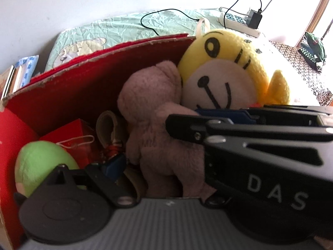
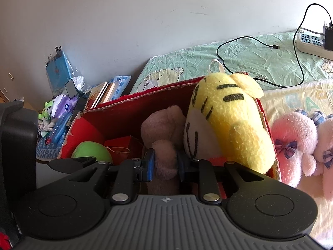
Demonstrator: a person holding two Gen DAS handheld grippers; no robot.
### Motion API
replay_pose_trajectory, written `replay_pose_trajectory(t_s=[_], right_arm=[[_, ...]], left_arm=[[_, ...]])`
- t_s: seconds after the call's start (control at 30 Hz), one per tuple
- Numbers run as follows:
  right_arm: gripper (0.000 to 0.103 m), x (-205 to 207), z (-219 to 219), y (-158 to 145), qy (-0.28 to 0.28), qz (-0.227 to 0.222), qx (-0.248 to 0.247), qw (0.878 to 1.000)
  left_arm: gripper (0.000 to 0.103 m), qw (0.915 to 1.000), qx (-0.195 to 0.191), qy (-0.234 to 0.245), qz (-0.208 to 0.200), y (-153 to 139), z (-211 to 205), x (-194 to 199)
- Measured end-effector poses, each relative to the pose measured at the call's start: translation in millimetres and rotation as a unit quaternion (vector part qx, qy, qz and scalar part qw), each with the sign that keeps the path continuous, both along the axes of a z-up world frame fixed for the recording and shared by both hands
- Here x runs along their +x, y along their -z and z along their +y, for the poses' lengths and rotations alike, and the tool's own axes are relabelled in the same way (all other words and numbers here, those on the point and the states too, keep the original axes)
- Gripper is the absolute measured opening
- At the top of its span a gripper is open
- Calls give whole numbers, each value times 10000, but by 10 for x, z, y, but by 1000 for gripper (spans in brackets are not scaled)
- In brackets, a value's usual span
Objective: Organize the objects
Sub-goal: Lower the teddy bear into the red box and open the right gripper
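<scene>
Red cardboard box (image 2: 124, 112) sits on the bed, toys piled inside. Brown plush bear (image 2: 164, 129) is in the box, roughly mid, leaning vs. the yellow tiger plush (image 2: 235, 120), which fills the box's right end and pokes above the rim. Right gripper (image 2: 165, 164): blue pads pinched on a limb of the bear, fabric bulging between them, so closed on the toy. Left gripper (image 1: 158, 143): jaws spread wide, nothing held; one blue fingertip (image 1: 113, 165) low beside the bear's body, the other up by the tiger's chin. Bear lies between the two, not squeezed. Also in box: green plush ball (image 1: 41, 162) at left corner, small red gift bag (image 1: 77, 137) w/ white cord behind it. Two pink plush toys (image 2: 295, 145) lie outside on the bed, just beside the box's right wall; prob. not yet sorted. Handling est.: bear light, soft, squashy, no breakage risk; limb grip will let the body dangle and swing, may slip if pile drags. Better hold = torso or thick part of limb near body, pads deep in stuffing.
</scene>
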State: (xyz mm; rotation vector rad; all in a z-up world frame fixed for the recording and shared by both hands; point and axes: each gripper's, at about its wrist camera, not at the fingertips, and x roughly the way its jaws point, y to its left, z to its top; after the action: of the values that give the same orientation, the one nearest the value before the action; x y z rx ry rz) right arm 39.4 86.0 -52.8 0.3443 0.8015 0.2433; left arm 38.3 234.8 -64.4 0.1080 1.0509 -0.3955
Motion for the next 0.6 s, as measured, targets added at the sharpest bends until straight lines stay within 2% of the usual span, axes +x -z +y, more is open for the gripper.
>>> replay_pose_trajectory(t_s=[0.6], right_arm=[[24,-154,-102,31,248,-28,354,9991]], left_arm=[[89,9998,160,6,-89,16,-52,-51]])
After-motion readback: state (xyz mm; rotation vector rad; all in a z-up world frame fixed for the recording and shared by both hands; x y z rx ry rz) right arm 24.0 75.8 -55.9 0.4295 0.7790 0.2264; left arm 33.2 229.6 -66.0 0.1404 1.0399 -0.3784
